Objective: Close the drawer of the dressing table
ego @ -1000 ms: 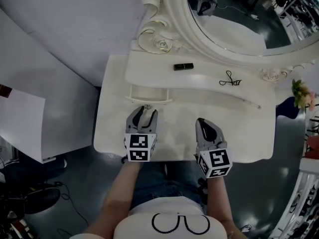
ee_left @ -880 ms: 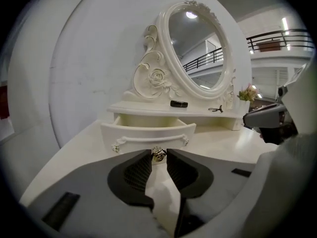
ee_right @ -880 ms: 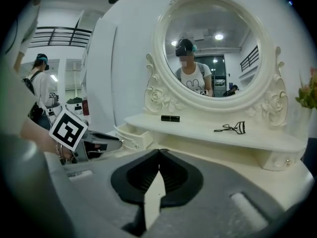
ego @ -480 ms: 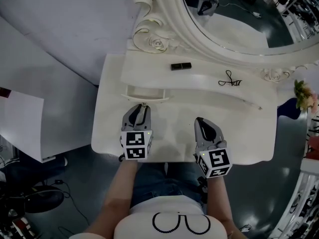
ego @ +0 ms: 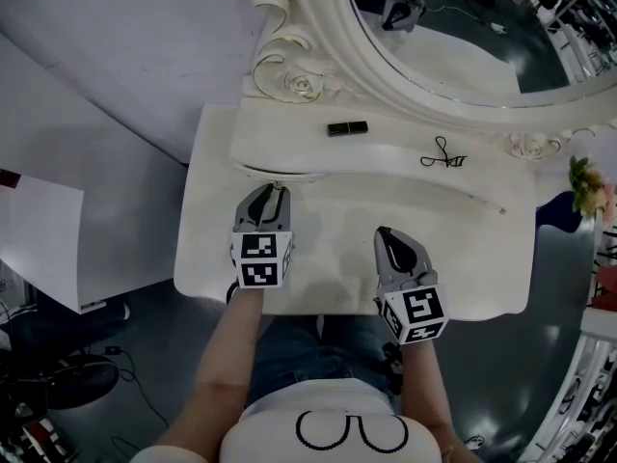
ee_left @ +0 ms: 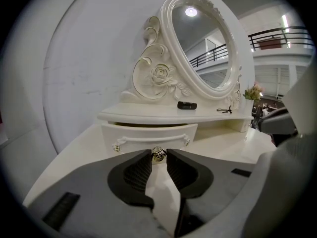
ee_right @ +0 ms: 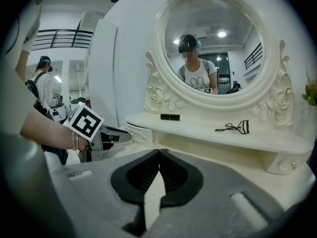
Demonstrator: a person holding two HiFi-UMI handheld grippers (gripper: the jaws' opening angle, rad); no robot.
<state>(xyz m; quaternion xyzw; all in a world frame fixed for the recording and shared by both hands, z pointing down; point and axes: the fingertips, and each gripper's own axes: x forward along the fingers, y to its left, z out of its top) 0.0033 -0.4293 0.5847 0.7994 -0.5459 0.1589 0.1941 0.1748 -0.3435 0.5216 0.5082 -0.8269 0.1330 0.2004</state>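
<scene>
1. Left tongs [ego: 270,190] are nipped onto the small metal knob [ee_left: 158,154] at the middle of the drawer [ee_left: 148,135] front. The jaws are only narrowly apart, with the knob caught between their tips.
2. Right tongs [ego: 388,232] have their jaws pressed together with nothing in them. They sit idle above the tabletop [ego: 482,258], well to the right of the drawer.
3. A second ago the drawer stood clearly out from under the raised shelf [ego: 289,143] with its open top in view. Half a second ago less of it showed, and now only a thin sliver of its front [ego: 280,174] shows past the shelf's edge in the head view.
4. The left tongs have travelled forward with it, so the marker cube now sits further in over the tabletop.
5. This suggests the push is almost done. In the left gripper view a dark slit remains between the drawer's top edge and the shelf, so it seems to need a last short straight shove before the knob is released.
6. The left forearm [ego: 227,355] reaches forward from the body, roughly in line with the tongs, which point squarely at the drawer front.
7. The right forearm [ego: 424,394] lies nearly parallel to it but less extended, tongs aimed at the back of the dressing table [ego: 207,210].
</scene>
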